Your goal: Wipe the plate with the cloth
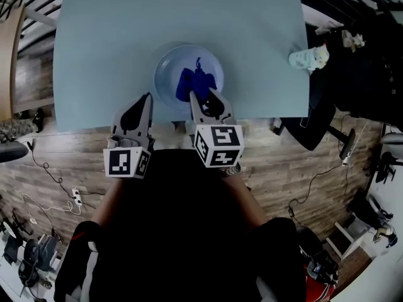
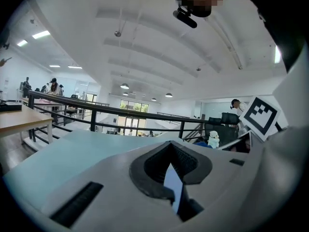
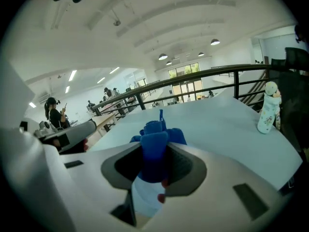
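The cloth (image 1: 191, 83) is a deep blue, soft, bunched-up wad with rounded folds and one thin strand sticking up from its top. It lies on the middle of the plate (image 1: 167, 68) and is pinched there by your right gripper (image 1: 203, 95). In the right gripper view its dark ribbed pads press against both sides of the blue fabric, which bulges out beyond the jaw tips. The plate is round, pale blue and smooth, with a shallow raised rim. It sits on the near half of the table (image 1: 113, 36), close to the edge nearest you. The table top is a flat, matte, light blue-grey sheet. Your left gripper (image 1: 147, 98) hangs over that near edge, just left of the plate and apart from it. Its white jaws are together with nothing between them, and only a thin sliver of table shows through the gap. At the table's right edge, well apart from the plate, stands a small pale patterned bottle (image 1: 308, 58) with a rounded top. Below the table runs a wood-plank floor (image 1: 63, 162) with cables trailing across it.
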`<state>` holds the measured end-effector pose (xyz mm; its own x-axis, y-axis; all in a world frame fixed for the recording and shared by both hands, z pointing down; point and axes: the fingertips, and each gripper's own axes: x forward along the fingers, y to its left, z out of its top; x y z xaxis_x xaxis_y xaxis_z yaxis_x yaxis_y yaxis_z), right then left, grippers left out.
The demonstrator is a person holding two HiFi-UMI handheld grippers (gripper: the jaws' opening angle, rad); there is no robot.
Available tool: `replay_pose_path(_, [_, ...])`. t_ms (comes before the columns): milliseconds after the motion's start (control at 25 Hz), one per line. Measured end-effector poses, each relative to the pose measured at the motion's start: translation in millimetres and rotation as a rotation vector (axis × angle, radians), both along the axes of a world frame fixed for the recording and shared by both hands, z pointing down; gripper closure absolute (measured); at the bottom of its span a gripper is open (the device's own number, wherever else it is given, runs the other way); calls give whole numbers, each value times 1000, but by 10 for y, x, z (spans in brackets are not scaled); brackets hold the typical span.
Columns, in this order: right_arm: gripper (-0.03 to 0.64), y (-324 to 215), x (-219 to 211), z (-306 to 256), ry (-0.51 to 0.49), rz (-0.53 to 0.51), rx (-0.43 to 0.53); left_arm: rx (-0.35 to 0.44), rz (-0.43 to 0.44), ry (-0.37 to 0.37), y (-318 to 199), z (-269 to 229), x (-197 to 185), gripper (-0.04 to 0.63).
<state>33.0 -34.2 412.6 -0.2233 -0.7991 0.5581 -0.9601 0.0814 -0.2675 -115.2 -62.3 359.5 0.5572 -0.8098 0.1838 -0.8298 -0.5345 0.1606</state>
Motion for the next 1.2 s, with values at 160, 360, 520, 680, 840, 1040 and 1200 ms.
replay_pose_path(160, [499,96,38,-371,-6,69,98,22,6,7,26,-124,-17,594])
replay_pose_path(360, [499,107,150,-755,21,100,216,65,-6,18,-73,-313,34,594])
replay_pose_path(520, [499,56,166,-990,24,122,289,103,-24,35,-158,-503,22,594])
replay_pose_path(680, [499,21,93,-1188,23,110,355,139,-50,42,-156,-688,-41,594])
replay_pose_path(840, [499,22,105,-1341,11,104,389,167,-84,49,-116,-843,-101,594])
replay_pose_path(1040, [499,8,229,-1487,-3,115,418,189,-129,65,-127,-968,-124,594])
replay_pose_path(1200, [499,43,266,-1599,-11,113,438,197,-144,62,-71,-1016,-131,594])
